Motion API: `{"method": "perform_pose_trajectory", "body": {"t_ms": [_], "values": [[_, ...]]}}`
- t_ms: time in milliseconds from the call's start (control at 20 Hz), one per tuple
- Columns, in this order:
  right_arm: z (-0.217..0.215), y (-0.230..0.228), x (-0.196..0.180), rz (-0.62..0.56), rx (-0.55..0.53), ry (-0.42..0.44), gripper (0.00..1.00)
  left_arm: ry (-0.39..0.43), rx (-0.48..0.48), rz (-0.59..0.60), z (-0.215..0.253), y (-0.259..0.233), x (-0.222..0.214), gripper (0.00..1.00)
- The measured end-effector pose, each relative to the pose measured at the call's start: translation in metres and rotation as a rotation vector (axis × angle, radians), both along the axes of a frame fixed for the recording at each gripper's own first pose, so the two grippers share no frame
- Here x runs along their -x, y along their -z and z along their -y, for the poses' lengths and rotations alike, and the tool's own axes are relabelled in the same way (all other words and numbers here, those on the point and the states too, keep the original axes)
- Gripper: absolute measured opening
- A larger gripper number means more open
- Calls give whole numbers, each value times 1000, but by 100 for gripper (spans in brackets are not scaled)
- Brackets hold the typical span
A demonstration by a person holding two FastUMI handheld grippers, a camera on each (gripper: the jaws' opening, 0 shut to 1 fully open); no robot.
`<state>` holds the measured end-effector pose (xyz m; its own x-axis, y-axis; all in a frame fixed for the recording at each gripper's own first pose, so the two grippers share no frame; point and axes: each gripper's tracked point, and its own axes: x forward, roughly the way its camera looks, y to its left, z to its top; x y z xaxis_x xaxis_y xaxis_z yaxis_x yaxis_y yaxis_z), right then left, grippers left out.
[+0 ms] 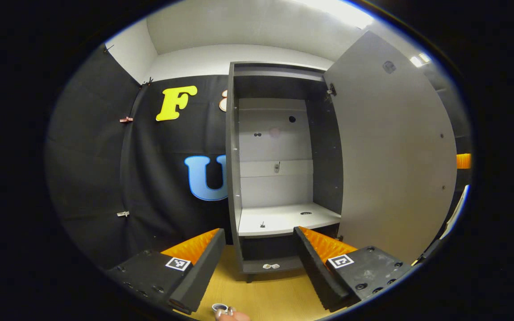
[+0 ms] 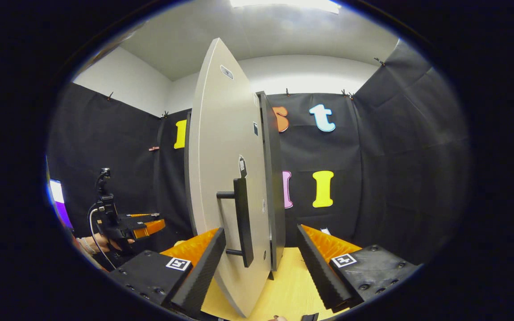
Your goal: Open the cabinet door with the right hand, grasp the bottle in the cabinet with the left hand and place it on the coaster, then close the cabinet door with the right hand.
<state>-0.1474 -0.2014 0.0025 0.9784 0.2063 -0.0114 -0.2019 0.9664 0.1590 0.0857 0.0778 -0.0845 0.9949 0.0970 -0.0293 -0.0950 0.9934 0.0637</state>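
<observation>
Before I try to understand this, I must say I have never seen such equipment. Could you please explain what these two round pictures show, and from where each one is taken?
A person holds a hand-held gripper in each hand, and each one carries a camera looking forward along its own two fingers. The left gripper view looks past the open left hand-held gripper into a cabinet standing on a wooden table. Its door is swung open and the shelf is bare. The right gripper view sees that door from outside. The right hand-held gripper is open, with the door's handle between its fingers but not squeezed. Nothing is held. Farther left in that view is the other gripper in the person's hand.
</observation>
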Motion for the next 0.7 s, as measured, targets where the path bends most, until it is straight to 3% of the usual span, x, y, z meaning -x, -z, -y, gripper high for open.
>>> {"method": "perform_pose_trajectory", "body": {"t_ms": [50,100,150,200,500,700], "values": [[-5,0,-2,-3,-9,-19,91,-6,-8,4,-2,-1,0,96],[-6,2,-3,-7,-12,-26,98,-15,-20,2,-5,-2,2,96],[-8,1,-4,-5,-14,-37,91,-23,-31,0,-8,0,5,92],[-12,1,-5,-4,-15,-53,98,-26,-38,2,-9,-1,6,96],[-53,1,-6,-7,-19,-83,97,-28,-4,23,-35,-3,2,99],[-97,3,-14,-13,-19,-96,97,-10,-12,10,-70,1,-2,96]]}}
